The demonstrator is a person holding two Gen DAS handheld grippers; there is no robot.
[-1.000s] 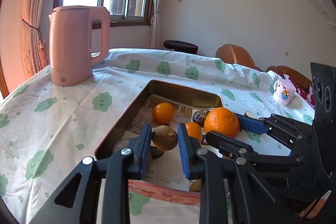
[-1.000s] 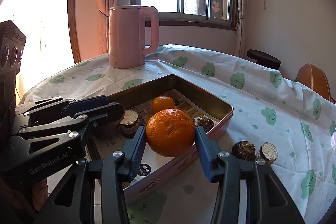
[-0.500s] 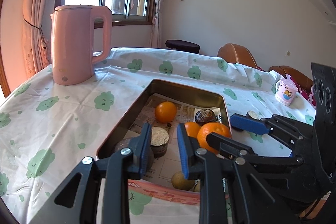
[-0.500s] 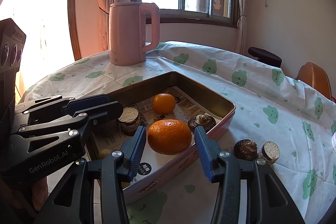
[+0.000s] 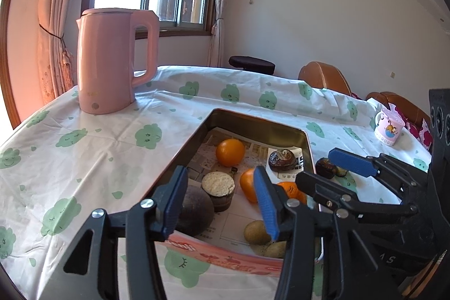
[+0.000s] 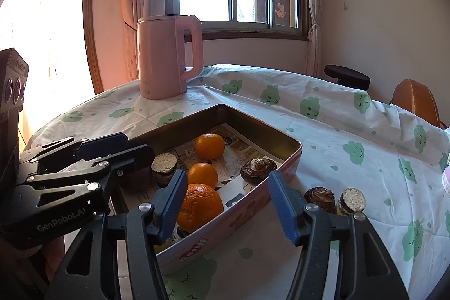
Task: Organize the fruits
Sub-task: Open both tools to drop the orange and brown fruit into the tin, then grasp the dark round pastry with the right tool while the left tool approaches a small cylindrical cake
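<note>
A pink rectangular tin (image 5: 253, 123) (image 6: 284, 167), lined with newspaper, holds three oranges, brown fruits and kiwis. The big orange (image 6: 200, 206) (image 5: 292, 191) lies in the tin's near end. Two smaller oranges (image 6: 209, 146) (image 6: 203, 174) lie behind it. A kiwi (image 5: 256, 232) lies near the front wall. My left gripper (image 5: 220, 201) is open and empty above the tin's front. My right gripper (image 6: 229, 200) is open and empty over the tin's near wall, beside the big orange.
Two brown fruits (image 6: 320, 195) (image 6: 351, 201) lie on the tablecloth right of the tin. A pink kettle (image 5: 112, 61) (image 6: 168, 56) stands at the back left. A pink cup (image 5: 389, 127) stands far right. Chairs stand behind the table.
My right gripper let go of the big orange, which now rests in the tin, and opened wider. My left gripper dropped its kiwi into the tin and also opened wider.
</note>
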